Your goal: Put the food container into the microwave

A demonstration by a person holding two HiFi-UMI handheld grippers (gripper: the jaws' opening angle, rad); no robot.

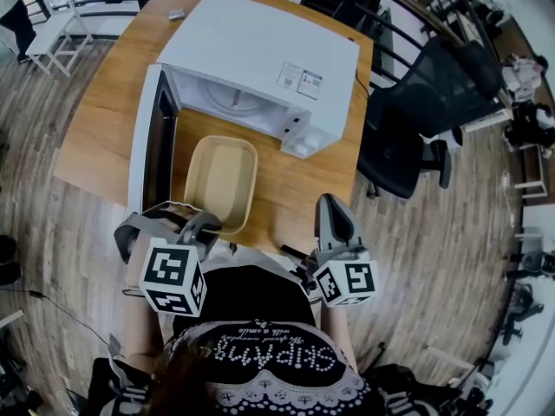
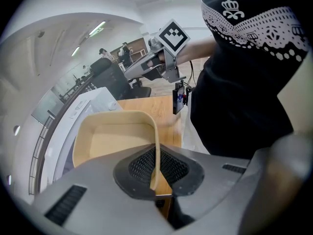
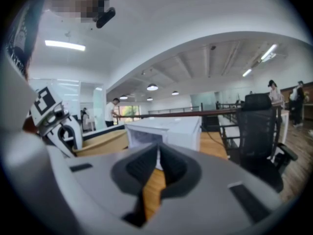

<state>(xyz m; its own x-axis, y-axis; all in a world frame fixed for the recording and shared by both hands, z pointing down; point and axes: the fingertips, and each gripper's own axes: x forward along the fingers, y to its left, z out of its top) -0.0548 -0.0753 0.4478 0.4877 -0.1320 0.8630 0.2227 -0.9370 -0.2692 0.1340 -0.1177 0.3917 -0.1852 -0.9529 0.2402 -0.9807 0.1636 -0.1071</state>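
One beige food container (image 1: 221, 180) is sitting empty on the tabletop (image 1: 104, 120), stretching straight ahead of the left tongs (image 2: 156, 176), which are pinching its near rim between narrowed pads. Beyond the container's far end, further ahead of those tongs, the microwave (image 1: 260, 63) is standing with its door (image 1: 149, 141) hanging open on those tongs' left, its cavity showing white and unoccupied. The right tongs (image 3: 157, 166) are hovering off to the container's right, near the tabletop edge, pressing shut on nothing, with only wood showing past their tips. Judging by this, the opening and the grasp are looking done; the lifting, the carrying forward into the cavity, the releasing and probably the closing of the door are all remaining.
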